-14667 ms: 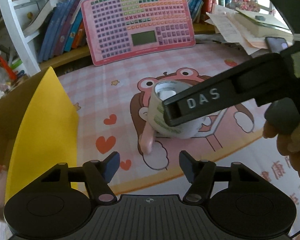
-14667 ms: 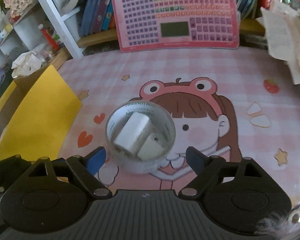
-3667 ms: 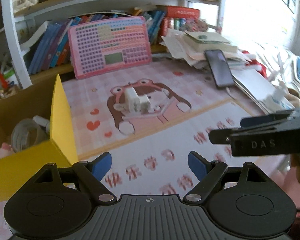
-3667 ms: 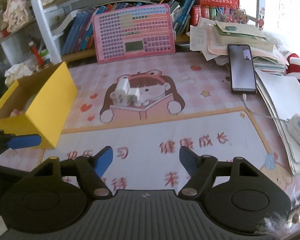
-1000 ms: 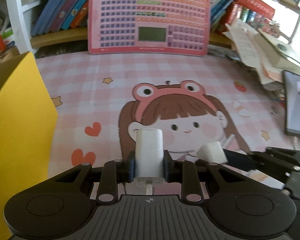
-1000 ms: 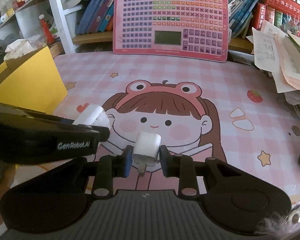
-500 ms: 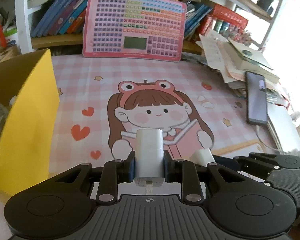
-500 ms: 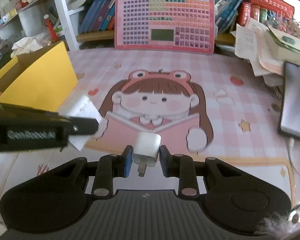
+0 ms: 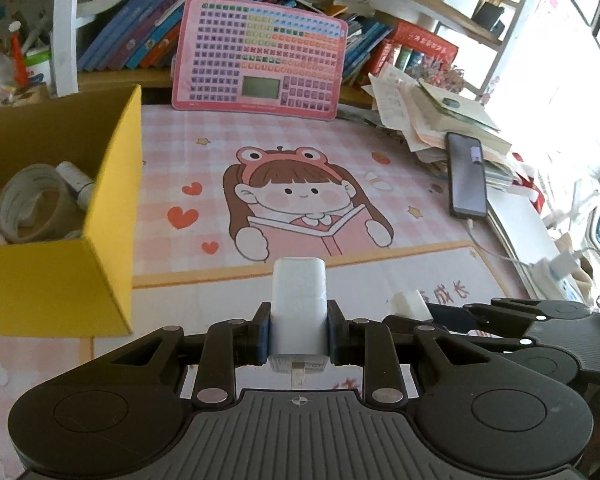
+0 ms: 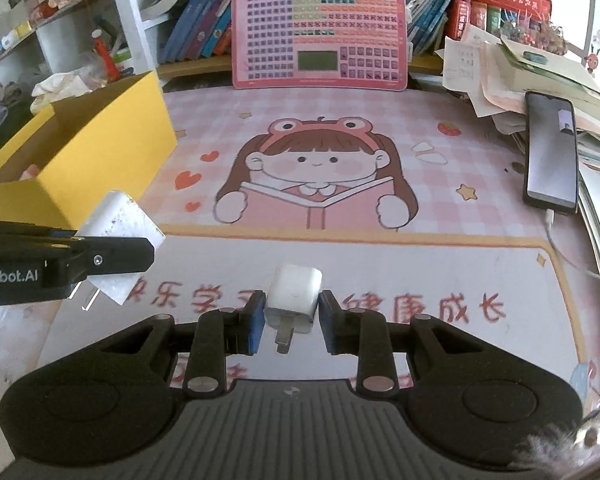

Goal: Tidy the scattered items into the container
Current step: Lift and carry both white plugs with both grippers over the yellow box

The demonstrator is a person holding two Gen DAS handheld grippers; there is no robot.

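Note:
My left gripper is shut on a tall white charger plug held above the mat; the plug also shows at the left of the right wrist view. My right gripper is shut on a smaller white charger plug, prongs pointing back; it shows in the left wrist view too. The yellow cardboard box stands at the left, open on top, with a tape roll and a small white item inside. In the right wrist view the box is to the far left.
A pink cartoon desk mat covers the table. A pink keyboard toy leans on the bookshelf at the back. A black phone on a cable and a pile of papers and books lie at the right.
Both grippers have pulled back and risen from the mat with their plugs still held. The box's inside has come into the left wrist view.

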